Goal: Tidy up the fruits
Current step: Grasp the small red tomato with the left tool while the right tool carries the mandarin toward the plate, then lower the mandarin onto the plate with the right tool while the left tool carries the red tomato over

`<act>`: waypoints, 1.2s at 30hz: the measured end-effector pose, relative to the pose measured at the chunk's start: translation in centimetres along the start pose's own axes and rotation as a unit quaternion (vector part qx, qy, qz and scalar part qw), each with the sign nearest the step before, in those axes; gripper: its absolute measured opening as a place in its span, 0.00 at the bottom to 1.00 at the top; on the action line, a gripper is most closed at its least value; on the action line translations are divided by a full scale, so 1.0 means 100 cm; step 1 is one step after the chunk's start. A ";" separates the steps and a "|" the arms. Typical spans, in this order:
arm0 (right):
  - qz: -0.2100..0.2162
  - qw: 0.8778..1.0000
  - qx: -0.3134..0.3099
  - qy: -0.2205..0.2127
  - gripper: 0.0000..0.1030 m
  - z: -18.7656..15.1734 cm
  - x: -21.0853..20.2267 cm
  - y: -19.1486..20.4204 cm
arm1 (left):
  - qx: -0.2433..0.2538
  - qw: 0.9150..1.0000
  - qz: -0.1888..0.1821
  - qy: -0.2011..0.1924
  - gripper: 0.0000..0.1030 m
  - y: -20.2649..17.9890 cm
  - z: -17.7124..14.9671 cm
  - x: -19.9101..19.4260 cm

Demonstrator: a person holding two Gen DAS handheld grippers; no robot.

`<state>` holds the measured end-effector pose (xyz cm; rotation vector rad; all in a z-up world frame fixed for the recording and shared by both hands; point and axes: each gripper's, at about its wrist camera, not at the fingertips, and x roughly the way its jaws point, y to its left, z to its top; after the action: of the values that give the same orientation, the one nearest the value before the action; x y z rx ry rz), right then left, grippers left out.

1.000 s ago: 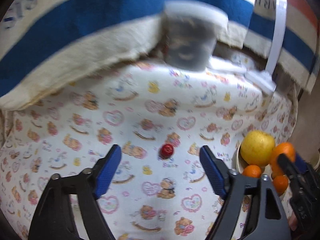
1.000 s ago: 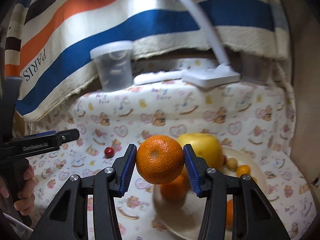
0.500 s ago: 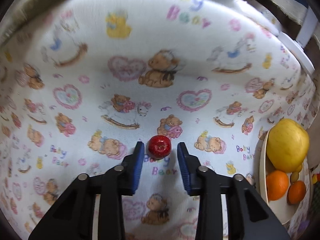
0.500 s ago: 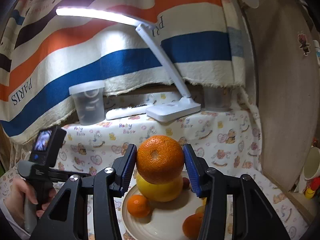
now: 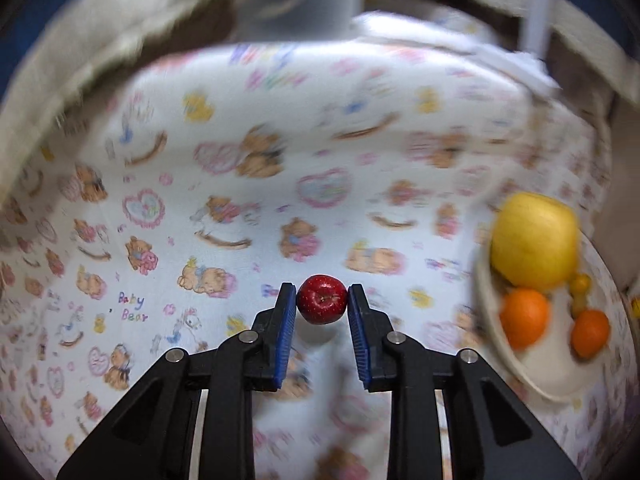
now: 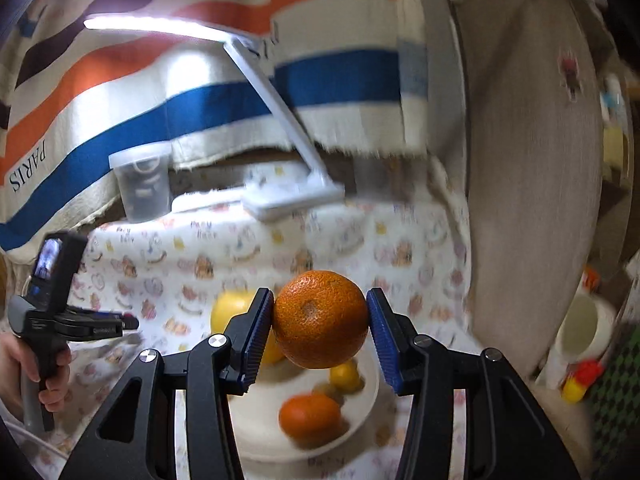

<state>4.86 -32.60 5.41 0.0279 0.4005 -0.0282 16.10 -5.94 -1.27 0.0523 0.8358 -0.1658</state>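
Closed up since a second ago, the left gripper [image 5: 322, 304] now pinches the small red apple-like fruit [image 5: 322, 299] between its blue pads, low over the teddy-bear print cloth [image 5: 224, 168], where before its jaws stood wide around it. To the right, the cream shallow plate [image 5: 520, 376] already carries a yellow apple [image 5: 534, 240] and small oranges, so much of the sorting looks done; the red fruit has yet to join them, by my reading. Further right, the right gripper [image 6: 320, 326] clamps a large round orange [image 6: 320, 324] above that plate, not yet set down. Only the right wrist view shows the person's hand [image 6: 24, 372], the lit white desk lamp [image 6: 256, 92] and the lidded plastic tub [image 6: 142, 184].
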 end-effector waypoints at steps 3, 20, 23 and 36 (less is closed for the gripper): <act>0.009 1.000 0.008 0.011 0.48 -0.007 0.001 -0.006 | 0.028 0.999 -0.018 -0.020 0.25 -0.022 -0.009 -0.027; 0.014 0.999 -0.001 0.030 0.49 -0.021 0.023 -0.019 | 0.095 0.989 -0.109 -0.038 0.25 -0.123 -0.033 -0.034; 0.018 0.999 0.000 0.037 0.49 -0.024 0.029 -0.019 | 0.105 0.987 -0.115 -0.040 0.25 -0.124 -0.038 -0.026; 0.066 0.993 0.023 0.092 0.49 -0.033 0.051 -0.024 | 0.120 0.985 -0.118 -0.048 0.25 -0.123 -0.043 -0.019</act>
<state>8.25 -34.96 0.36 0.1035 0.5809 0.0958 9.67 -17.34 -2.53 0.1706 0.7216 -0.4883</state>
